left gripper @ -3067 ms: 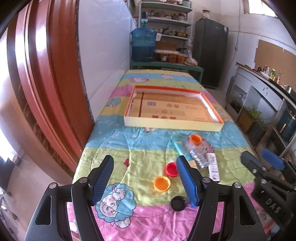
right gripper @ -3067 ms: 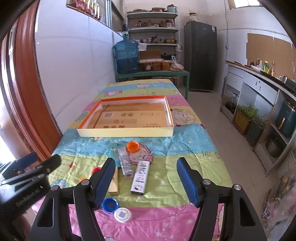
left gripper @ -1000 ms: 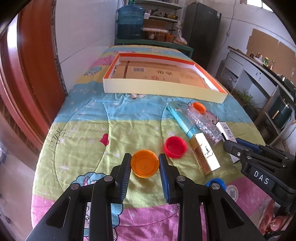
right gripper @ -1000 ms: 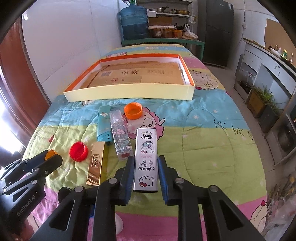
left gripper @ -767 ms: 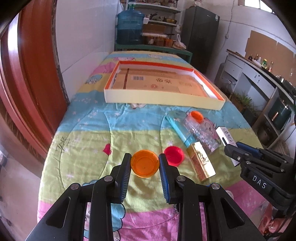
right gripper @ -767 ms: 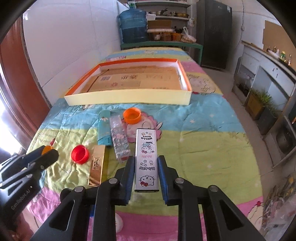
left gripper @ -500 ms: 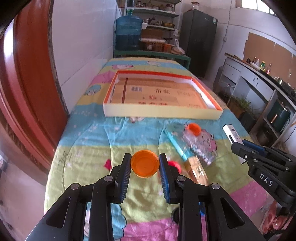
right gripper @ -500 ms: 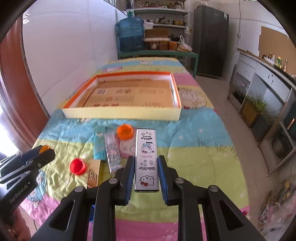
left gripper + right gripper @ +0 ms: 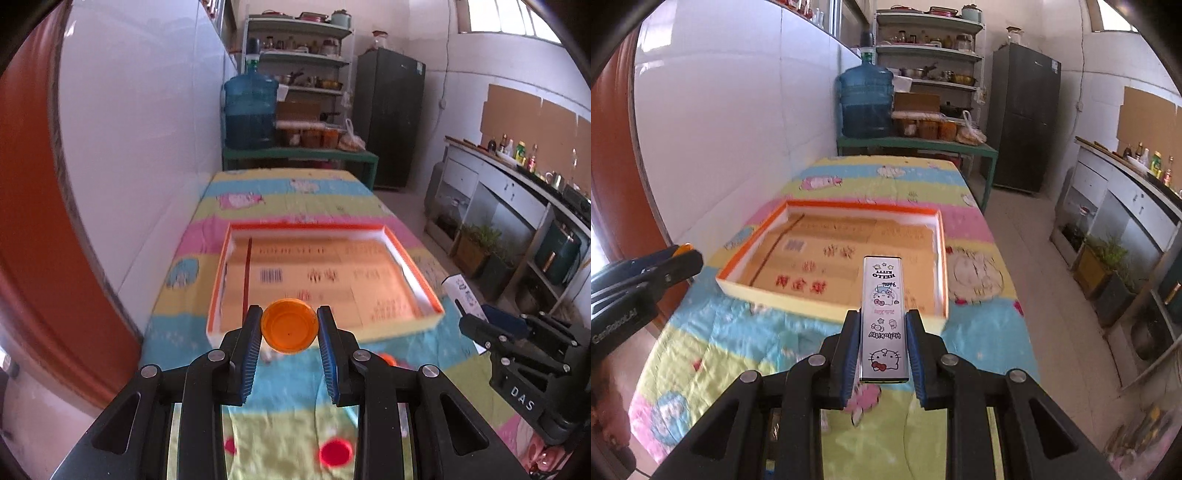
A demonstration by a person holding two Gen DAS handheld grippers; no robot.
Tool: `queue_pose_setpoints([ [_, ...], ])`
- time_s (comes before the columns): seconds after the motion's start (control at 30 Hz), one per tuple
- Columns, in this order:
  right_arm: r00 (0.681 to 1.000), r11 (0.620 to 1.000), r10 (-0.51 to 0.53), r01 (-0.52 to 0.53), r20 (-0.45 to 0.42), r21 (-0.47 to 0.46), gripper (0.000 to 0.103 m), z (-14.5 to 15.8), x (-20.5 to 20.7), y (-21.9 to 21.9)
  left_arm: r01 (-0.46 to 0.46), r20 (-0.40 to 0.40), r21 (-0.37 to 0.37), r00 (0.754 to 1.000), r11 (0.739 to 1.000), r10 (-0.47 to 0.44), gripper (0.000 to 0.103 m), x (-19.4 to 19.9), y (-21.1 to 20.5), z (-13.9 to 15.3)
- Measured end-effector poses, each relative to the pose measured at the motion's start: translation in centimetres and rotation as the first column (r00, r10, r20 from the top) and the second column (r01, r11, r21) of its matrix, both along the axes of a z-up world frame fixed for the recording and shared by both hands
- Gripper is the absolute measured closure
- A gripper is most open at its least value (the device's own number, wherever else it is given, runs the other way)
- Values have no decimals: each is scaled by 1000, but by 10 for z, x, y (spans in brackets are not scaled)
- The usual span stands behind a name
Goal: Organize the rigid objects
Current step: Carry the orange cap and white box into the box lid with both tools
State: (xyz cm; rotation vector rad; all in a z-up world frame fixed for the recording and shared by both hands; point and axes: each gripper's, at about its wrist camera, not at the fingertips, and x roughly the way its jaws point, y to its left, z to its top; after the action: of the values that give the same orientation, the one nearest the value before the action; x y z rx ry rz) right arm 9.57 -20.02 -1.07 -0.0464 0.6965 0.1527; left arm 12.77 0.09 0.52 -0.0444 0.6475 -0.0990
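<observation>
Above the tray (image 9: 424,295): left gripper (image 9: 289,328) clamps orange cap (image 9: 289,325), right gripper (image 9: 882,332) clamps tin (image 9: 883,317), likely for dropping inside.

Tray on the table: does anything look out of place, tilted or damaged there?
Nothing stands out. The tray lies flat on the table, holding only flattened cardboard. The picture is blurred, so small damage cannot be ruled out.

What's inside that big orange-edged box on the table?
The orange-edged box holds only flattened brown cardboard with printed characters and a barcode. Its near right corner is covered by the held Hello Kitty case.
</observation>
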Motion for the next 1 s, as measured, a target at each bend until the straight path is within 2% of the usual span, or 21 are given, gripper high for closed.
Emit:
queue_pose_setpoints([
  [0.23, 999, 999, 26, -26, 23, 31, 78, 18, 32, -6, -9, 10, 14, 1000, 1000, 9, 72, 40, -3, 16],
  [0.5, 999, 996, 50, -50, 6, 75, 78, 27, 76, -11, -10, -31, -5, 999, 1000, 10, 72, 96, 0, 27],
  [0.77, 998, 997, 52, -49, -46, 59, 78, 14, 124, -9, -34, -115, 0, 993, 999, 34, 72, 148, 3, 5],
  [1.0, 992, 996, 72, -65, -106, 63, 78, -7, 154, -3, -15, -208, -22, 978, 1000, 10, 72, 179, 3, -24],
])
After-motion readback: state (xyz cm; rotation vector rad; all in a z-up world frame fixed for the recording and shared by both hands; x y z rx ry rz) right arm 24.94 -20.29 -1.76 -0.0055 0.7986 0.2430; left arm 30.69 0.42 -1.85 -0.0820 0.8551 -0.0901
